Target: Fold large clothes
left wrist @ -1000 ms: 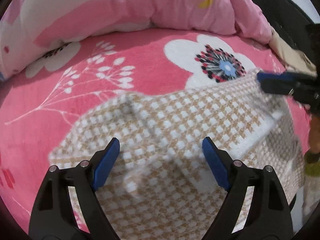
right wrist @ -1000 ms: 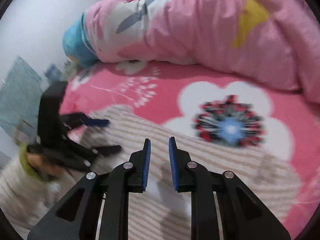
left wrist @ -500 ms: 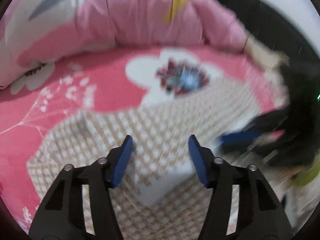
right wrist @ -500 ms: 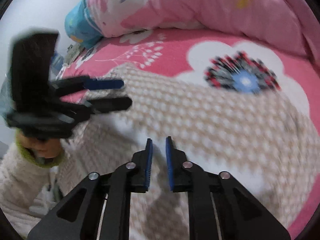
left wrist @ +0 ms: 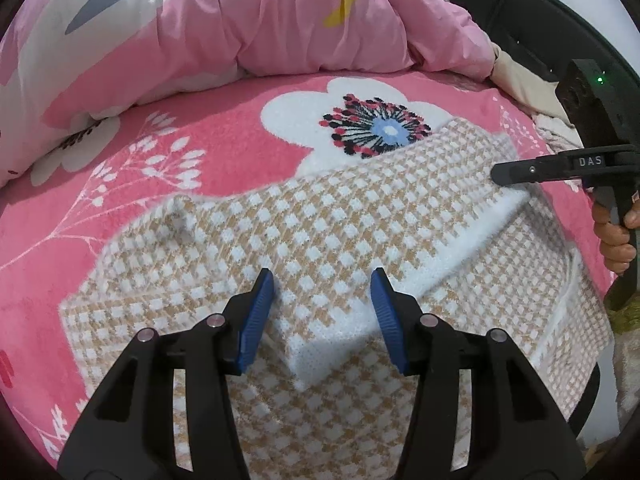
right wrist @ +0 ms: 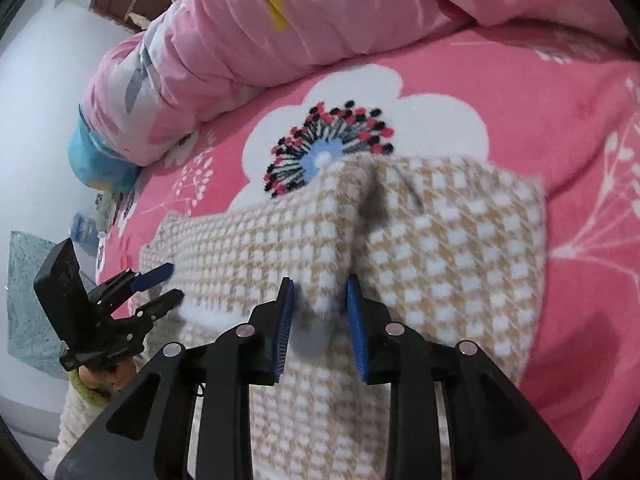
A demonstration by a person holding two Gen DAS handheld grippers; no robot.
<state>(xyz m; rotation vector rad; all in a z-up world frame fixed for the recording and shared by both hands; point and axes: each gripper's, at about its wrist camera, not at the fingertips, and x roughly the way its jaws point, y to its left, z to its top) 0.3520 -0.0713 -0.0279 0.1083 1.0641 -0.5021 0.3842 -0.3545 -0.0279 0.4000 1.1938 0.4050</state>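
Observation:
A tan-and-white checked knit garment (left wrist: 320,240) lies partly folded on the pink flowered bed; it also shows in the right wrist view (right wrist: 440,248). Its white hem band (left wrist: 460,248) runs across the fold. My left gripper (left wrist: 322,312) is open and hovers over the white hem corner, holding nothing. My right gripper (right wrist: 320,320) stands a little open with a bunched ridge of the garment between its blue pads. The right gripper (left wrist: 516,172) also shows at the right of the left wrist view, at the hem's far end. The left gripper (right wrist: 160,284) shows open in the right wrist view.
A rolled pink quilt (left wrist: 260,20) lies along the back of the bed (left wrist: 180,120). A blue pillow end (right wrist: 96,160) sits at the left by the white wall. The bed's dark frame (left wrist: 520,20) curves at the right.
My right gripper has opened from nearly shut and moved forward onto a raised ridge of the garment. My left gripper has narrowed from wide open and now sits over the hem corner.

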